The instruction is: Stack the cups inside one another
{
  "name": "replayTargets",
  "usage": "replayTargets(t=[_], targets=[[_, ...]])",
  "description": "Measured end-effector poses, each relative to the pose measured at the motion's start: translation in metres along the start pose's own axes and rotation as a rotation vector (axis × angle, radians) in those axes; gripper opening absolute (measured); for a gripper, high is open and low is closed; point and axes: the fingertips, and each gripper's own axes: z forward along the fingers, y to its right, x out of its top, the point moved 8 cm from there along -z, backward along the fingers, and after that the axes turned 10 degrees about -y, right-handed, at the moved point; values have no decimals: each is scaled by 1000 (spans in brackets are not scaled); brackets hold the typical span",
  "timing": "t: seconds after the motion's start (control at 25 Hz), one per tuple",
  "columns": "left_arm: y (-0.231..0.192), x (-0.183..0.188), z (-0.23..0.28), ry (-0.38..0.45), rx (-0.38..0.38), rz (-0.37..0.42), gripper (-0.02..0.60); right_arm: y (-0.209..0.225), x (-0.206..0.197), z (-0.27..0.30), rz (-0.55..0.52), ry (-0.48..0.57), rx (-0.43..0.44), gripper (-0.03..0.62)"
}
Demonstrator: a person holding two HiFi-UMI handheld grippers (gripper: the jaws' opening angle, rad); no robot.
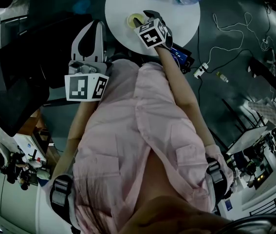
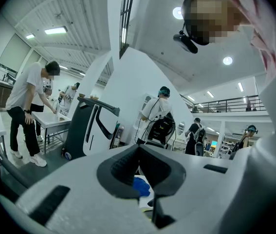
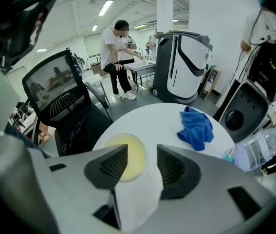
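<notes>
- Our right gripper (image 3: 142, 151) has its jaws spread wide. Its dark, ribbed, wedge-shaped pads (image 3: 109, 167) stand either side of the cup (image 3: 125, 159), and we see neither pad pressing on it.
- The cup is round, with a thin white wall and a pale yellow inside. It stands upright near the edge of the table (image 3: 162, 115) closest to us.
- From the head view, our right arm reaches straight out to the table and the gripper tips steeply down over the cup's mouth.
- Our left gripper (image 2: 138, 150) has its jaws drawn together, tips meeting, with nothing between them. Its shell is smooth grey plastic and its pads have the same ribbed black rubber.
- We hold the left gripper about level, just off the table's left edge and apart from the cup.
- The table is a smooth, white, round top.
- A crumpled blue cloth (image 3: 196, 128) lies on its far side, well apart from the cup.
- A clear plastic bottle (image 3: 259, 150) lies on its side to the right of the cloth.
- A black mesh-backed chair (image 3: 60, 101) stands beside the table.
</notes>
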Motion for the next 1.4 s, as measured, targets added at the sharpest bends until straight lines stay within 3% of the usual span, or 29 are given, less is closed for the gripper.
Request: replayTargets(t=[0.32,0.4,0.56,1.4], targets=[[4,-1,-1,3,-1,1,15,2,4,-13,23,67,-41,164],[5,-2,-3,3,-1,2,15,4,7,-21,39,113,-89,39],[7,-2,-2,2,-5,8,15,8,14,-34,69,182,-124,35],[58,-13,-4,7,-29,40,15,21,-16,-91,117,328,-146,33]])
